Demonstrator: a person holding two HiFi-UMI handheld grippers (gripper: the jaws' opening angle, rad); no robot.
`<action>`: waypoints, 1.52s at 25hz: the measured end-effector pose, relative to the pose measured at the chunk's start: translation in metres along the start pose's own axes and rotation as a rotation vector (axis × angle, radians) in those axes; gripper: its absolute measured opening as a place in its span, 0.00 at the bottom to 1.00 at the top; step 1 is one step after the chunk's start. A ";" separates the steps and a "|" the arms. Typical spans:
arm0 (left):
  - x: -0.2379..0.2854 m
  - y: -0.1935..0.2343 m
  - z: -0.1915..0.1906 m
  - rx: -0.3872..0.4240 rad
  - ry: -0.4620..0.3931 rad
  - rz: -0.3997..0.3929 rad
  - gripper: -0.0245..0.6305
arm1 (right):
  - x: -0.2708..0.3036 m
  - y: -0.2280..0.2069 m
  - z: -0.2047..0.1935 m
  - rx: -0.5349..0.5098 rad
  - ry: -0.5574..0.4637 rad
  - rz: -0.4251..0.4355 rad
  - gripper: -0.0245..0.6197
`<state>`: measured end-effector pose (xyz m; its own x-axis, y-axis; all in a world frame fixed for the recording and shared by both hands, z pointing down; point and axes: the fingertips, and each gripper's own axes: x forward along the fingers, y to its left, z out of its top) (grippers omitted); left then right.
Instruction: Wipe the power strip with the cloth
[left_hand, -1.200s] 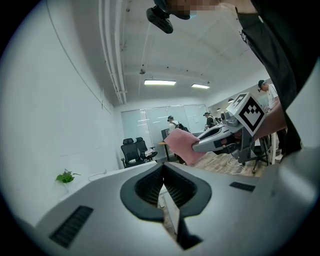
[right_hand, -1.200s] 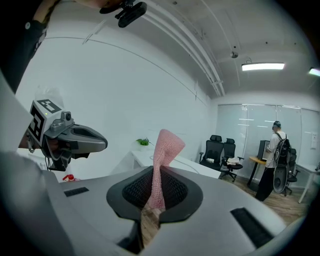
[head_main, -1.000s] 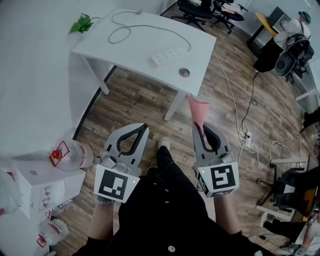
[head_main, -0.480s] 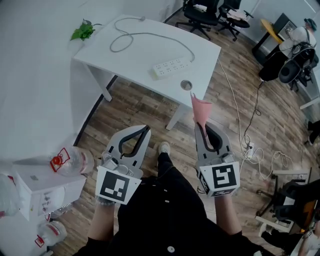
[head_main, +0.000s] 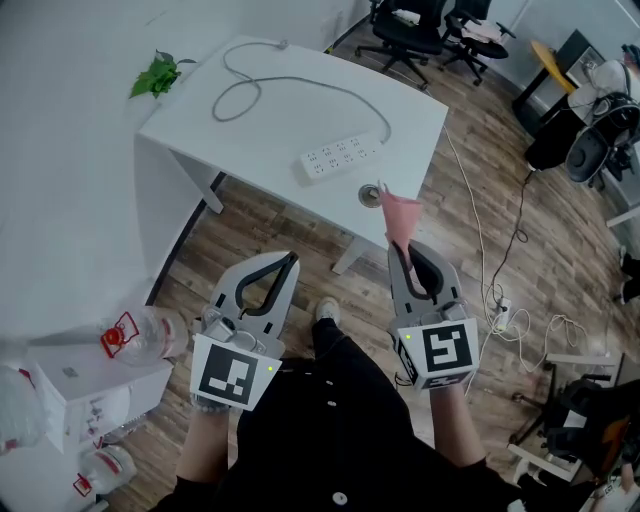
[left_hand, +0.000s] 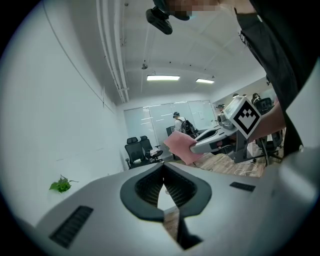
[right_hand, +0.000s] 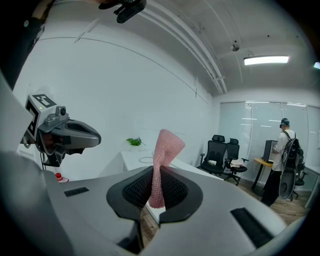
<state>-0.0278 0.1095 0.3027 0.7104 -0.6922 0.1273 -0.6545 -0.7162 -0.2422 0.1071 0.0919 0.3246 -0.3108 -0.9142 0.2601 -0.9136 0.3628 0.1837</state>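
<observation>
Wipe not begun: cloth (head_main: 400, 213) gripped, power strip (head_main: 344, 157) untouched.
R gripper (head_main: 402, 252) fingers pinch the pink cloth, which stands up from the tips; L gripper (head_main: 290, 260) fingers pressed together, nothing btwn them. Power strip lies on the white surface (head_main: 250, 125) near its front edge, well apart from both grippers (they hang over the floor, short of the surface). All wiping left to do. Cable (head_main: 300, 84) loops away behind the strip, round grommet (head_main: 371, 194) just in front of it, plant (head_main: 154, 75) far beyond its left end. Strip's top looks unobstructed.
</observation>
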 end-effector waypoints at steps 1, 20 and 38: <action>0.008 0.003 0.001 0.003 0.003 -0.001 0.06 | 0.006 -0.006 0.001 -0.001 0.001 0.004 0.11; 0.136 0.067 0.002 -0.040 0.075 0.058 0.06 | 0.121 -0.109 0.005 0.004 0.044 0.068 0.11; 0.179 0.085 0.012 -0.012 0.045 0.018 0.06 | 0.157 -0.148 -0.014 -0.003 0.106 0.008 0.11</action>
<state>0.0471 -0.0743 0.2939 0.6867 -0.7077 0.1660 -0.6700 -0.7048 -0.2332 0.1975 -0.1027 0.3513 -0.2887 -0.8871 0.3602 -0.9104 0.3709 0.1836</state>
